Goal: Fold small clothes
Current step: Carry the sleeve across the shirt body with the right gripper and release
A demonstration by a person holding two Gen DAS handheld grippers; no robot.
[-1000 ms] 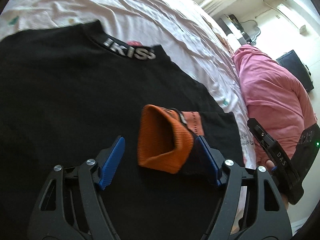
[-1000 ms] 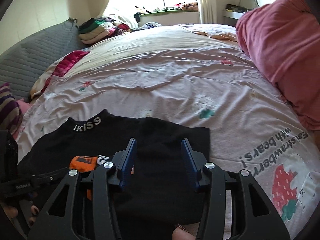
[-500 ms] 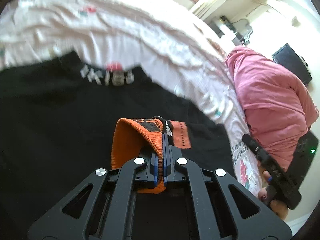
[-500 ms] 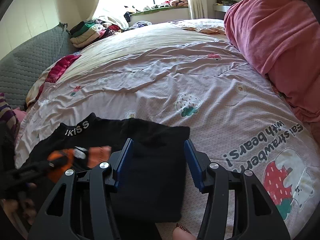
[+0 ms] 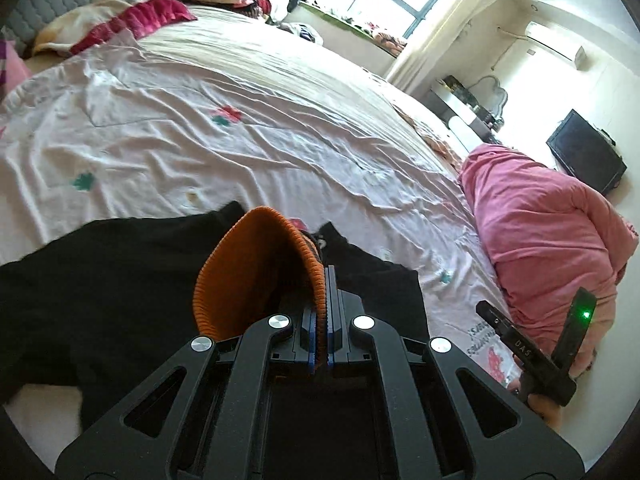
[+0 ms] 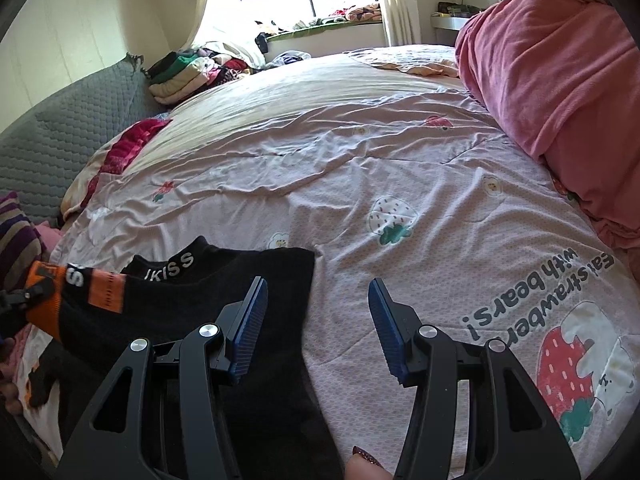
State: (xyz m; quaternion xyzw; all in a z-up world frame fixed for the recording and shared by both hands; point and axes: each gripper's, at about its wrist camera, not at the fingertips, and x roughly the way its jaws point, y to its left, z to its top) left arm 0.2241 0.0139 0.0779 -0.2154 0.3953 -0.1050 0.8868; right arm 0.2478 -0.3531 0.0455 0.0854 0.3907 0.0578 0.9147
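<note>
A black garment (image 5: pixel 104 280) with an orange ribbed cuff (image 5: pixel 256 264) lies at the near edge of the bed. My left gripper (image 5: pixel 320 312) is shut on the orange cuff and holds it lifted above the black cloth. In the right wrist view the same black garment (image 6: pixel 224 292) shows its white-lettered collar, and the orange cuff (image 6: pixel 52 296) is raised at far left. My right gripper (image 6: pixel 318 316) stands open over the garment's right edge, with nothing pinched between its blue pads.
The pale strawberry-print bedsheet (image 6: pixel 360 160) spreads wide beyond the garment. A pink blanket heap (image 6: pixel 560 60) lies at the right. Folded clothes (image 6: pixel 188 72) are stacked by the window, and a grey quilted headboard (image 6: pixel 60 128) runs along the left.
My left gripper closed on the orange cuff and lifted it up off the black garment. The right gripper stayed nearly still and open.
</note>
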